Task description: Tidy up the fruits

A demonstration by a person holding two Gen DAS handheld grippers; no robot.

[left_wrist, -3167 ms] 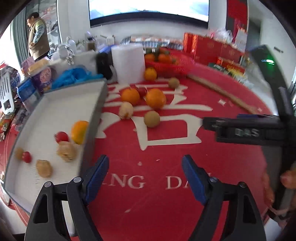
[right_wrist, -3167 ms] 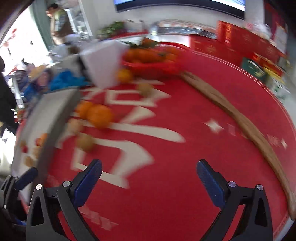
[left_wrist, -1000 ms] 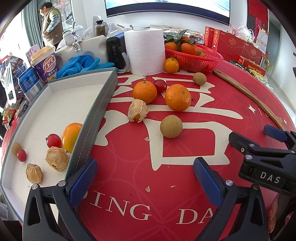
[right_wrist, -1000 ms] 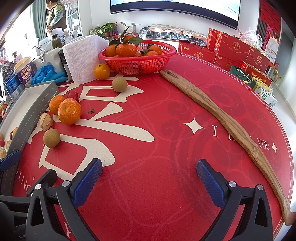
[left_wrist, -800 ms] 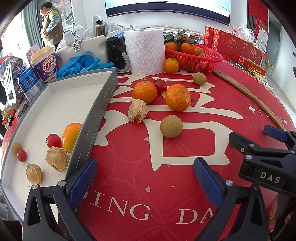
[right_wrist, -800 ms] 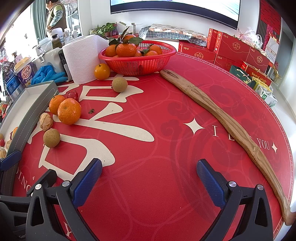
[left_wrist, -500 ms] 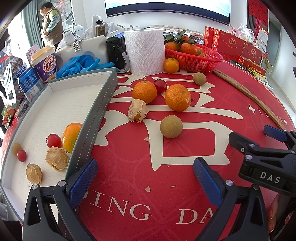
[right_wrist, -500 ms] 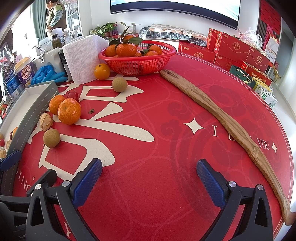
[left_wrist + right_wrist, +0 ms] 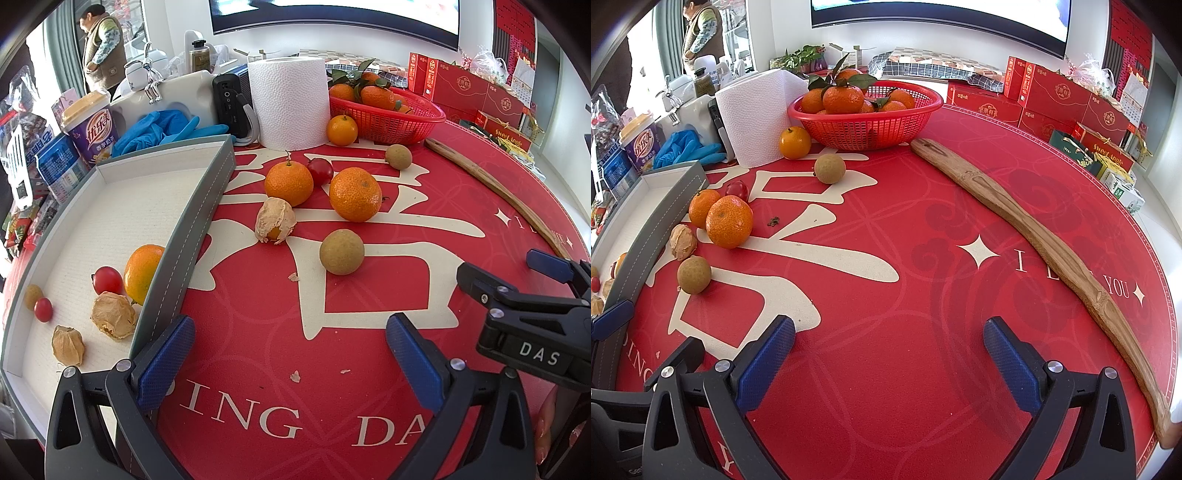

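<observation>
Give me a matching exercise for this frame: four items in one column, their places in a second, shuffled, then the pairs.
Items
1. paper towel roll
2. two husked physalis
3. leafy tangerines
4. wooden stick

Places
A. in the red basket
B. inside the grey tray
C. upright, left of the basket
D. lying along the red mat's right side

Pairs: 1-C, 2-B, 3-A, 4-D
</observation>
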